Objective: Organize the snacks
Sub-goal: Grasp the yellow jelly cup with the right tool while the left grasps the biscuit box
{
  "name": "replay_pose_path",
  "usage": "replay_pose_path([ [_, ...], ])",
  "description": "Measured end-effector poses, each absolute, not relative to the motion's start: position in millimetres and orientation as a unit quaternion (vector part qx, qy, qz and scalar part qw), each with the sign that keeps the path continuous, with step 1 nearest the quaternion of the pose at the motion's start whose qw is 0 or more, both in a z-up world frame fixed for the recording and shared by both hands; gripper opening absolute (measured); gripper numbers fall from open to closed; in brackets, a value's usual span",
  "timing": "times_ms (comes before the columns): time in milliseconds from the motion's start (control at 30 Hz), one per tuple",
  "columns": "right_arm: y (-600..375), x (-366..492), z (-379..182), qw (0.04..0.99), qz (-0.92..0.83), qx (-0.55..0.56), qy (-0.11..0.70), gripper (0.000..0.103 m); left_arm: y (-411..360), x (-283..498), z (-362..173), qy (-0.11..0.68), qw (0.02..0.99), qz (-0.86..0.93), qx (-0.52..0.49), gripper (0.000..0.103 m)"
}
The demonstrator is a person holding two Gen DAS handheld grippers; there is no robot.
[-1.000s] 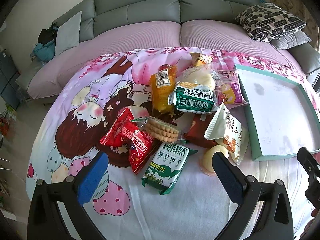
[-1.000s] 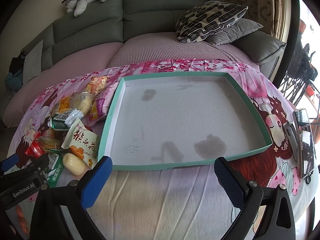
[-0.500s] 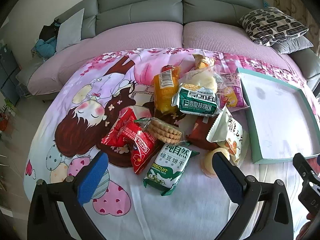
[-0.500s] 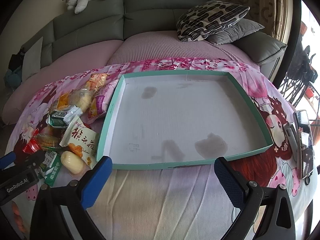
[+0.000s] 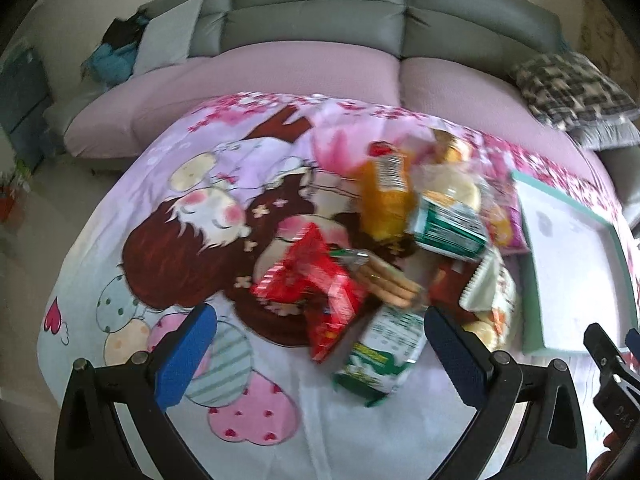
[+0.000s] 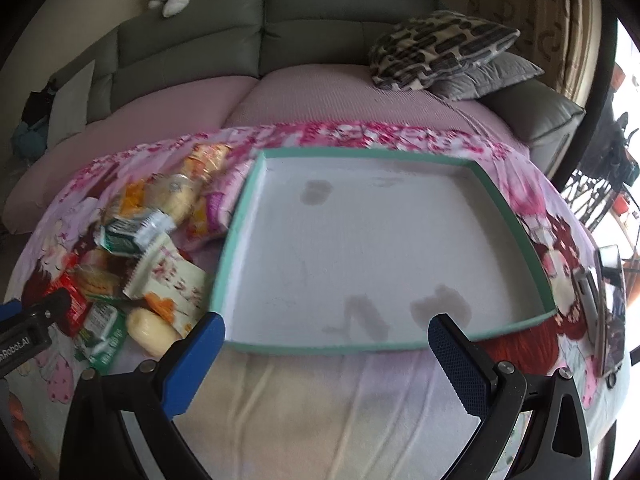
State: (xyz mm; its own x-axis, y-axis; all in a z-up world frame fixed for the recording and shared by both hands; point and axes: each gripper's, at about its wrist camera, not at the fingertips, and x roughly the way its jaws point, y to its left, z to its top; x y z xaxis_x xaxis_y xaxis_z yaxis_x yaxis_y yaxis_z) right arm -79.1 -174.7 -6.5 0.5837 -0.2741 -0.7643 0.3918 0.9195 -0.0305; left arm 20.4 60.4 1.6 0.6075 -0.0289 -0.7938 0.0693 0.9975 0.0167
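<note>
A heap of snacks [image 5: 404, 248] lies on the cartoon sheet [image 5: 192, 216], at nine o'clock of the teal tray [image 6: 236, 236]. The tray is shallow, white-floored and stained. The blur allows only a rough count of perhaps ten packets: red, orange, green, white. The left gripper [image 5: 320, 354] and right gripper [image 6: 326, 360] both gape, holding nothing.
</note>
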Motion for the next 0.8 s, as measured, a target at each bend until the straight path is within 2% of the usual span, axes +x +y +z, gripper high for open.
replay_pose_path([
  [167,-154.3,-57.4,0.3,0.895,-0.157,0.069,0.413,0.103,84.4,26.2,-2.2,0.446,0.895,-0.019,-0.005,0.103],
  [400,-107.5,-40.0,-6.2,0.896,-0.092,0.039,0.432,0.103,88.9,31.7,-18.2,0.492,0.869,-0.043,-0.027,0.103],
  [567,-89.8,-39.1,-20.0,0.887,-0.049,0.052,0.456,0.086,91.8,33.9,-23.2,0.501,0.864,-0.046,-0.036,0.103],
  [700,-79.3,-35.7,-29.5,0.885,-0.036,0.04,0.463,0.081,84.5,33.9,-27.3,0.507,0.859,-0.063,-0.03,0.103],
  [800,-76.8,-31.6,-38.5,0.879,-0.022,0.044,0.474,0.073,77.1,33.5,-31.2,0.516,0.853,-0.075,-0.022,0.103],
])
